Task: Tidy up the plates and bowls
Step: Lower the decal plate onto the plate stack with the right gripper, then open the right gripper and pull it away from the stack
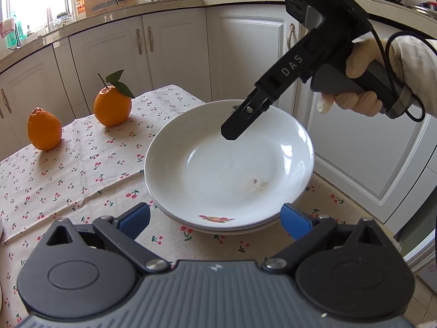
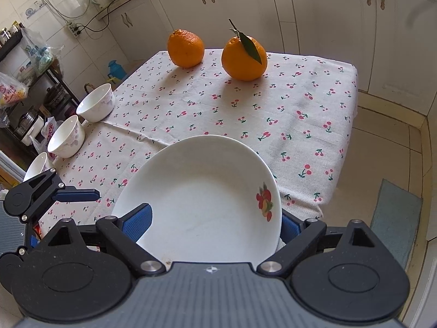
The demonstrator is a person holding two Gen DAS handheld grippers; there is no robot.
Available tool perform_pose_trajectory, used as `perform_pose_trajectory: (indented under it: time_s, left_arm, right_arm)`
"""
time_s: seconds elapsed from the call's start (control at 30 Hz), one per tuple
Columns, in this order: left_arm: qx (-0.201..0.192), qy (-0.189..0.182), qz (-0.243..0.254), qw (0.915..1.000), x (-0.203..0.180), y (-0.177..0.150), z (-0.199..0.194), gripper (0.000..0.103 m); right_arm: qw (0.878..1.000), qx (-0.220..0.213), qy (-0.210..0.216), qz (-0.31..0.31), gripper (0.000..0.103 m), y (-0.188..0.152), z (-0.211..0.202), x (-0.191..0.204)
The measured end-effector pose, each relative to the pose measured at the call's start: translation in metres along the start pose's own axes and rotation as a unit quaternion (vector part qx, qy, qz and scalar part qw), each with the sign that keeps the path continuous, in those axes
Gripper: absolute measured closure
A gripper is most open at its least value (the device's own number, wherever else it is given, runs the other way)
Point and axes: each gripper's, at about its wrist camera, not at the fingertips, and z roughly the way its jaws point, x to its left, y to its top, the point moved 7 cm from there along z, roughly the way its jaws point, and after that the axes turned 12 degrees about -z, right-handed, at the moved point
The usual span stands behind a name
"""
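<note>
plates [image 1: 229, 164] stacked (two) | right gripper [image 1: 232, 131] above | oranges [image 1: 112, 106] behind

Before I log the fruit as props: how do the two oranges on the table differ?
The leafy orange carries a stem with green leaves; the bare orange has none. In the right wrist view the leafy one looks larger and stands nearer the plates. Both are orange, bumpy-skinned and rest apart on the cherry-print tablecloth.

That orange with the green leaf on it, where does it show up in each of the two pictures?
Left wrist view: the leafy orange stands upper left, on the cherry-print tablecloth, right of the plain orange.
Right wrist view: it stands top centre, again right of the plain orange.
Shared landmark: the white plate in front.
</note>
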Motion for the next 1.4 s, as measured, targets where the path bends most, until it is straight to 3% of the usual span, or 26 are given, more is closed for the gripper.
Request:
perform_pose_trajectory:
  time_s: [0.53,0.8,1.2,1.4]
  left_arm:
    - [-0.002,0.002,-0.007,1.0,0.007,0.0,-0.003,0.003]
    - [-0.008,0.007,-0.008,0.9999,0.011,-0.001,-0.008,0.002]
    - [-0.042,0.025,-0.032,0.9983,0.046,-0.003,-0.047,0.001]
    - [-0.063,0.057,-0.048,0.9952,0.078,-0.012,-0.087,0.001]
  right_arm:
    - [0.999,0.02,-0.033,-0.01,0.006,-0.001,0.0,-0.003]
    - [0.999,0.001,-0.04,-0.027,0.002,0.008,-0.013,0.007]
    - [0.987,-0.054,-0.112,-0.098,0.0,0.03,-0.023,0.085]
    - [0.98,-0.092,-0.127,-0.124,0.0,0.043,-0.012,0.143]
